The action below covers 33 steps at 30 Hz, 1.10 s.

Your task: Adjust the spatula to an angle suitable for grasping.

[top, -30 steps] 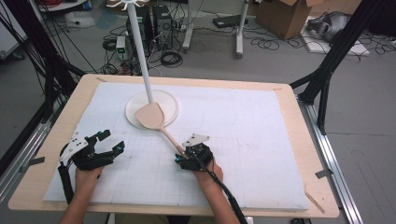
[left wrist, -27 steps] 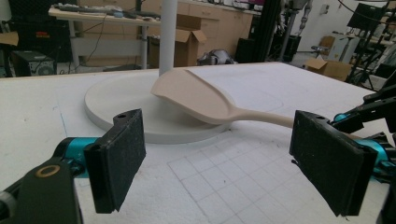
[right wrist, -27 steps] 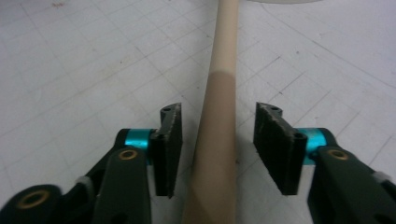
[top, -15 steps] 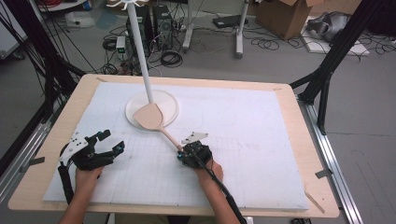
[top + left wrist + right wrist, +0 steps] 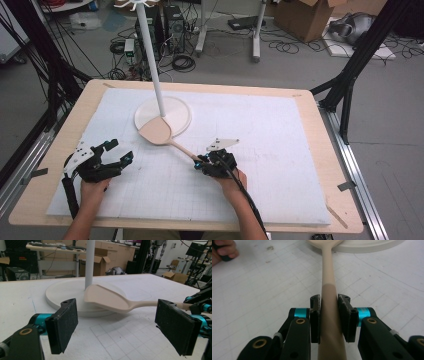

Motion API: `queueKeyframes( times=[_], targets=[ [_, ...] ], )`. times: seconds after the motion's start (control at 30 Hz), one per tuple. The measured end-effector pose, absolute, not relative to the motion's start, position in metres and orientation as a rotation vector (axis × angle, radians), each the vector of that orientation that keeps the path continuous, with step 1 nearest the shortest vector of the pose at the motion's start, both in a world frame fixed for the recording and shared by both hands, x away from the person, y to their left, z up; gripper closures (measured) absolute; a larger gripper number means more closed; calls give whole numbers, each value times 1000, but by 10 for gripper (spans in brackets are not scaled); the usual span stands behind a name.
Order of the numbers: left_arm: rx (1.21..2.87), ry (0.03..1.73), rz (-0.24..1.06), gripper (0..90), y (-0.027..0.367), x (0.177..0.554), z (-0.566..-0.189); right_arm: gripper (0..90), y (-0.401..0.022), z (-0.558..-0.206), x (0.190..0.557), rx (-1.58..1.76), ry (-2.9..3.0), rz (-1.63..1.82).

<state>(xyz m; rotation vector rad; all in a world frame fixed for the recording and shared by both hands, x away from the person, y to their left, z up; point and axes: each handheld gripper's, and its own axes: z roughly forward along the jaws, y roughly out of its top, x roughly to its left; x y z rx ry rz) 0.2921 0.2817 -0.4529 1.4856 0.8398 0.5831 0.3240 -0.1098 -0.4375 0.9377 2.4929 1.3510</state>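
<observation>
The right gripper (image 5: pixel 329 312), its jaws having just closed, is clamped on the wooden spatula (image 5: pixel 329 290) handle. From above, the blade is seen resting on the far-left stand base (image 5: pixel 175 107). The left gripper (image 5: pixel 125 327) is held wide apart, empty.

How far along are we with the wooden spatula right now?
Done: the right gripper has just closed its jaws on the spatula handle, pads pressing both sides. In hand: the blade is over the white stand base, at its near edge. Left: lifting it and placing it, probably on the stand. The left gripper waits open.
</observation>
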Motion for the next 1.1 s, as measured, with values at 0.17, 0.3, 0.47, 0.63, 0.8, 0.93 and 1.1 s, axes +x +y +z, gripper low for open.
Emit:
queueKeyframes(
  times=[0.17,0.3,0.47,0.63,0.8,0.93,1.1],
  targets=[
    [1482,839,580,187,282,292,-453,734,-114,-437,323,875,2521,1399],
    [1477,841,580,188,282,292,-453,734,-117,-437,321,818,2568,1417],
    [1477,840,583,187,282,292,-453,733,-118,-441,321,748,2605,1313],
    [1476,842,583,187,282,292,-453,731,-116,-443,321,675,2633,1247],
    [1475,843,583,188,282,292,-453,719,-116,-448,324,649,2669,1220],
    [1477,842,583,188,282,292,-453,568,-115,-448,324,697,2642,1235],
    [1476,844,582,189,282,292,-453,369,-110,-443,325,765,2565,1240]
  ],
)
